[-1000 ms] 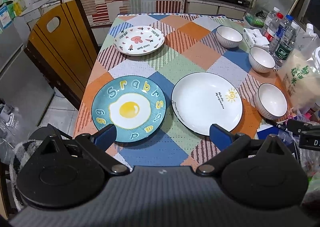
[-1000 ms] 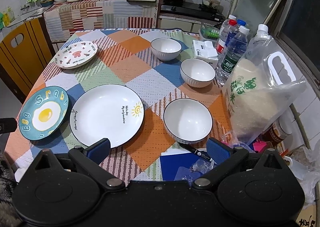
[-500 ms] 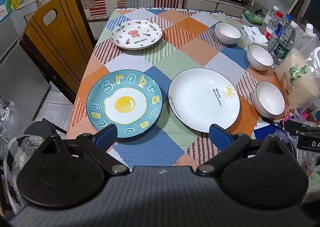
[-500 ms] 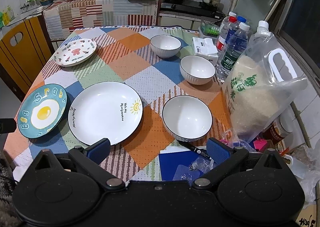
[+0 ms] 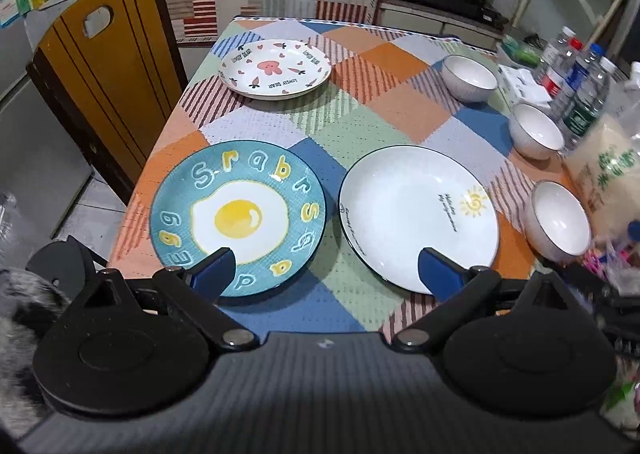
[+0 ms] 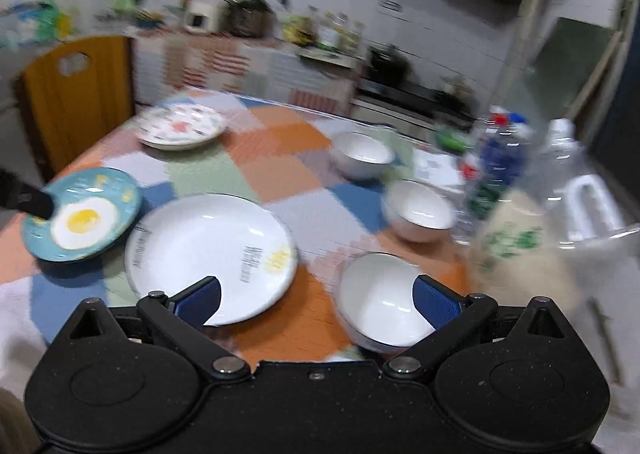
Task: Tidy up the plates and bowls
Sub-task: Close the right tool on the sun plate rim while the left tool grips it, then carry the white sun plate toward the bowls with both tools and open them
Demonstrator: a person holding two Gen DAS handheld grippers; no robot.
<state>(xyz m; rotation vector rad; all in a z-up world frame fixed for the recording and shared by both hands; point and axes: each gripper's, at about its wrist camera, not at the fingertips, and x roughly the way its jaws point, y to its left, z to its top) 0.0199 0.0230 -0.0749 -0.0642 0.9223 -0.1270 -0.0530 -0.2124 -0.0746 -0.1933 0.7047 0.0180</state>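
At the far left stands a brown wooden chair back with a cut-out handle (image 5: 108, 65), pushed up against the bench, which is covered by a patchwork cloth of orange, blue, green and striped squares (image 5: 352, 121). On the left side of the bench lies the round teal plate painted with a fried egg and letters (image 5: 240, 213); beyond it, toward the far edge, sits the white plate with a pink rabbit and carrot pattern (image 5: 276, 67). The left gripper (image 5: 324, 266) hangs low over the near edge with its blue fingers (image 5: 214, 272) spread wide and empty, one over the egg plate's near rim, the other over the near rim of the large white plate with a small sun drawing (image 5: 416, 209), which lies just beside the egg plate. Down the right side run three white bowls with dark rims: far (image 5: 470, 75), middle (image 5: 536, 129) and near (image 5: 560, 219). In the blurred right wrist view, the right gripper (image 6: 316, 300) is also wide open and holds nothing, one finger over the white plate, the other over the near bowl. Furthest right are clear water bottles (image 5: 580, 85) and a clear bag of rice with a handle (image 6: 532, 238).
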